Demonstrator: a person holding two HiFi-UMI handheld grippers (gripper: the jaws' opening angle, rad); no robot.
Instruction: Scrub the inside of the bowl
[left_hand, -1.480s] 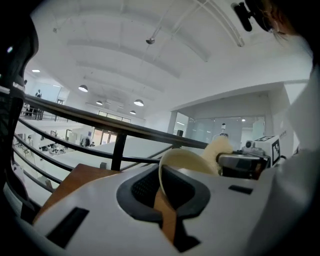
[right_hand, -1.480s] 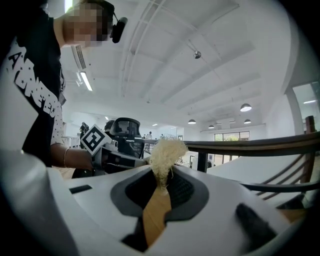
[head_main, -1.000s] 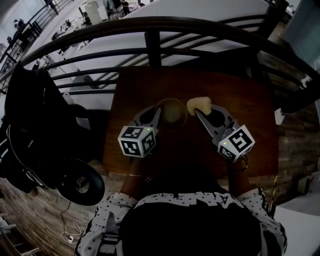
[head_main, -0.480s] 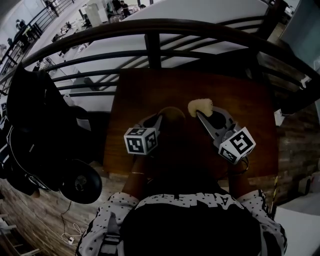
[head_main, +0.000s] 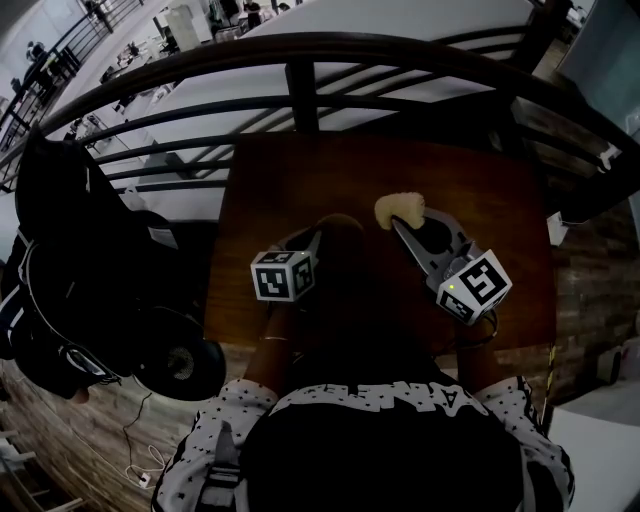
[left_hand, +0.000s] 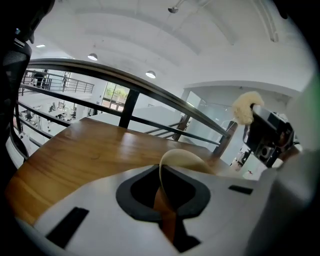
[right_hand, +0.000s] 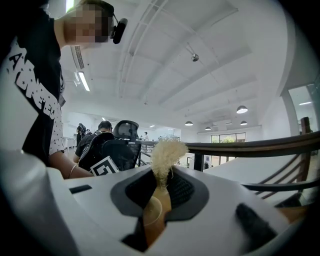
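On the wooden table (head_main: 500, 180), my left gripper (head_main: 320, 237) is shut on the rim of a brown bowl (head_main: 342, 232) and holds it tipped up on its side. In the left gripper view the bowl's thin cream rim (left_hand: 176, 161) runs between the jaws of the left gripper (left_hand: 166, 195). My right gripper (head_main: 399, 226) is shut on the wooden handle of a brush (right_hand: 159, 197). The brush's fluffy cream head (head_main: 400, 209) hangs just right of the bowl, apart from it. The same brush head (left_hand: 245, 107) shows at the upper right of the left gripper view.
A dark curved railing (head_main: 300, 90) runs just beyond the table's far edge, with an open drop behind it. A black office chair (head_main: 175, 365) and dark bags (head_main: 60, 220) crowd the floor to the left. The person's torso sits close to the table's near edge.
The left gripper has shifted slightly right and tipped the bowl up, so its pale inside no longer faces the head camera. The right gripper and brush have barely moved.
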